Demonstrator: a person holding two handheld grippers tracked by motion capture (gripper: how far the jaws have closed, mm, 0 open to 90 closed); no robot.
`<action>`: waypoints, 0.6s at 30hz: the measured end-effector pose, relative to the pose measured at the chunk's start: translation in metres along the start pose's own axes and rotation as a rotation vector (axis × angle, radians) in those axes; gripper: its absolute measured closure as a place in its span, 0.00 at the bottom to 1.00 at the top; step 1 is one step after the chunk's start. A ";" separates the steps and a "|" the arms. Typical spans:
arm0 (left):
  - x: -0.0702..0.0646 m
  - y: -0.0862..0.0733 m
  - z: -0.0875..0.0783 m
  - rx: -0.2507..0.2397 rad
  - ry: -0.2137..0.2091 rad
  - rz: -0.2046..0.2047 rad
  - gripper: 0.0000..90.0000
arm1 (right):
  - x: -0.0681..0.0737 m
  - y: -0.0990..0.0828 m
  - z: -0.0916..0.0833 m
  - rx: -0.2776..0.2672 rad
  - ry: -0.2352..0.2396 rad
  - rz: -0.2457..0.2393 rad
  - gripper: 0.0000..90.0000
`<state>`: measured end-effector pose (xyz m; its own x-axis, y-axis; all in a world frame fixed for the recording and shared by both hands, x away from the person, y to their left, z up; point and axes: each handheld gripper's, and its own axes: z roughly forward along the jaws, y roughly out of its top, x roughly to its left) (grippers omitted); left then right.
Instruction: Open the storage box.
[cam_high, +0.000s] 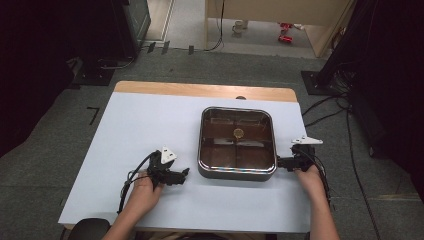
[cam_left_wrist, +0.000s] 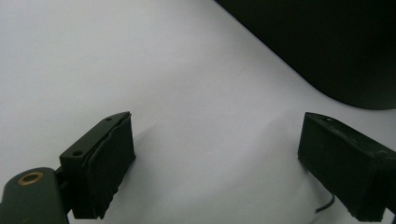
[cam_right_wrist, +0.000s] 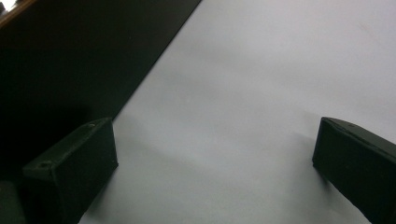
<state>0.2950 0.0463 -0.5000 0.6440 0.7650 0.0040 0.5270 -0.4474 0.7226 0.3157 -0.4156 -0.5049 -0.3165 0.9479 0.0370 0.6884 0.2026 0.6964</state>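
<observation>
We flank the pan (cam_high: 237, 172), left gripper (cam_high: 184, 174) and right gripper (cam_high: 280, 162) both gaping empty; it looks heavy, rigid, slick-walled, so we'd grip opposite rims.

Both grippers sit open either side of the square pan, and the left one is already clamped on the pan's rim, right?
Not quite. The left gripper holds nothing: the left gripper view shows its jaws wide apart over bare table, with the pan off to one side. The right gripper is open too, beside the pan.
</observation>
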 end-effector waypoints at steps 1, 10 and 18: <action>0.000 0.000 0.000 0.000 0.000 0.000 0.12 | 0.000 0.000 0.000 0.000 0.000 0.000 0.00; 0.000 0.000 0.000 0.001 0.004 0.004 0.12 | 0.000 0.000 0.000 0.000 0.000 0.000 0.00; 0.000 0.000 0.000 0.002 0.002 0.001 0.12 | 0.000 0.000 0.000 0.000 0.000 0.000 0.00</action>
<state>0.2951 0.0461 -0.5000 0.6434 0.7655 0.0061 0.5272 -0.4488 0.7215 0.3157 -0.4156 -0.5049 -0.3161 0.9480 0.0369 0.6882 0.2023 0.6967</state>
